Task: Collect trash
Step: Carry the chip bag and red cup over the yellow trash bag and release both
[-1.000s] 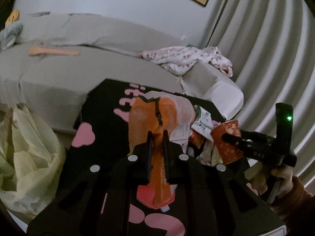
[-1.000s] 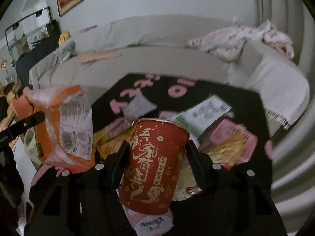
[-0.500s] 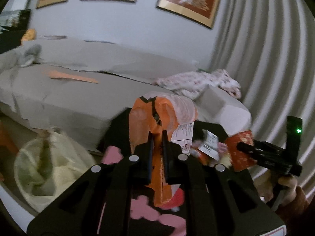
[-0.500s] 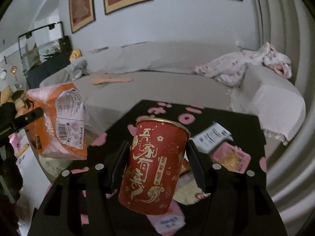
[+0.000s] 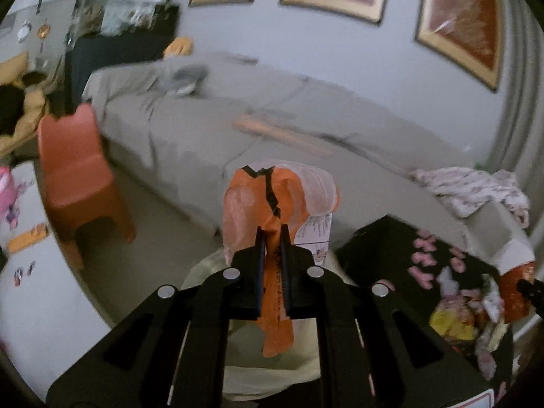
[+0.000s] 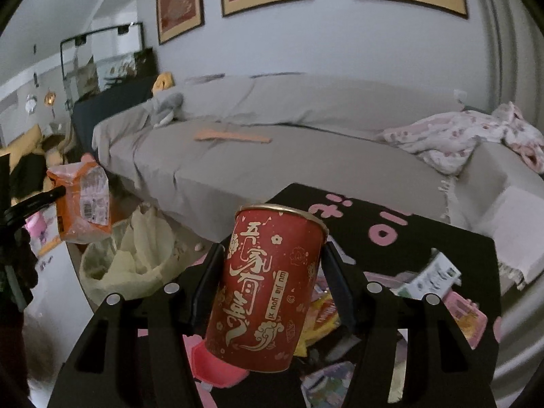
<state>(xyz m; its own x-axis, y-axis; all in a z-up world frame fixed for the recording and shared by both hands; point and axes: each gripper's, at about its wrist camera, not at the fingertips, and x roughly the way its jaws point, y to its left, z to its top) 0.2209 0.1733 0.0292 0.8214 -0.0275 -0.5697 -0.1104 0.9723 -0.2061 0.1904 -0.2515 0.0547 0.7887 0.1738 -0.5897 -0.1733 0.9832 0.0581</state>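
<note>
Neither piece is binned yet: the left hand-held gripper [image 5: 272, 248] pinches a crumpled orange plastic snack wrapper [image 5: 272, 204] above the pale yellow-lined trash bag [image 6: 136, 258], the right hand-held gripper [image 6: 268, 272] clamps a red gold-printed paper cup [image 6: 268, 285], and mixed wrappers [image 6: 438, 282] litter the black bench [image 6: 442, 238].

red can [image 6: 268, 289], gold Chinese characters, upside-down "xi jia you nu"

left gripper [image 5: 272, 234]: jaws nearly closed, pinching orange wrapper [image 5: 272, 204], angled downward | right gripper [image 6: 272, 258]: jaws spread wide, clamped on red can [image 6: 268, 289], angled downward
</note>
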